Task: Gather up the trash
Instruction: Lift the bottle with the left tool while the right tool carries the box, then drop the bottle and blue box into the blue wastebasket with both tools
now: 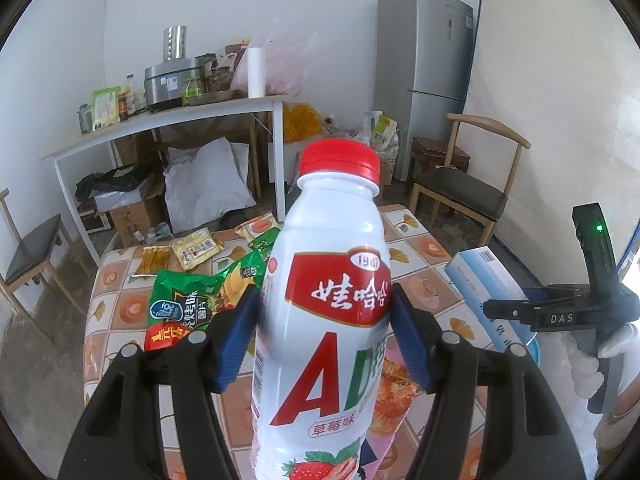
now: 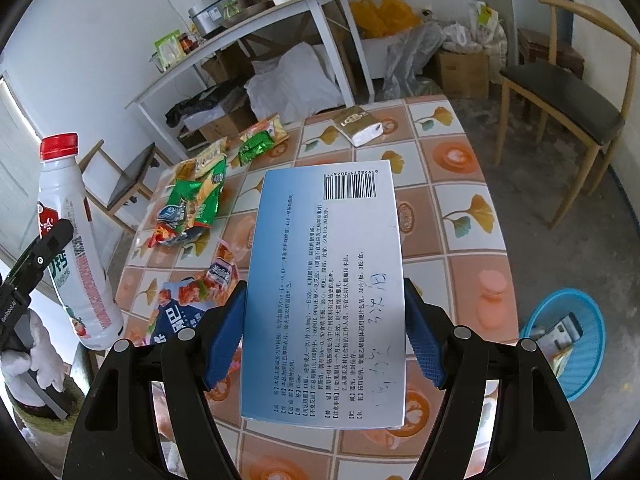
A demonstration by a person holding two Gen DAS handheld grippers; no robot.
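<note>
Above the tiled table (image 2: 460, 208), both grippers are lifted, each w/ one piece of trash. Left gripper (image 1: 324, 336) is clenched on a white drink bottle (image 1: 328, 312): blue pads (image 1: 236, 344) press its label from both sides, the red cap points to 12 o'clock and the body stands nearly upright. From the right wrist view the same bottle (image 2: 76, 248) appears at 9 o'clock, clear of the tabletop, tilted a little.

Right gripper (image 2: 324, 336) is grasping a flat blue-white medicine box (image 2: 324, 296) by its two long edges; the printed side w/ barcode faces the camera and the box's far end points to 12 o'clock. From the left wrist view this box (image 1: 484, 284) is at 3 o'clock, w/ a gloved hand (image 1: 612, 344) on the handle.

On the table, approx. 10 o'clock from the box, lies a green snack bag (image 2: 192, 204), crumpled. Near it, more to 8 o'clock, is a blue-and-orange wrapper (image 2: 192, 304), flat. Smaller yellow and green packets (image 2: 256, 140) lie at the far edge, 11 o'clock. A tissue pack (image 2: 358, 126) rests at 12 o'clock, well apart from the others.

On the floor, at 4 o'clock beside the table, stands a blue basket (image 2: 592, 360) w/ some items already inside.
</note>
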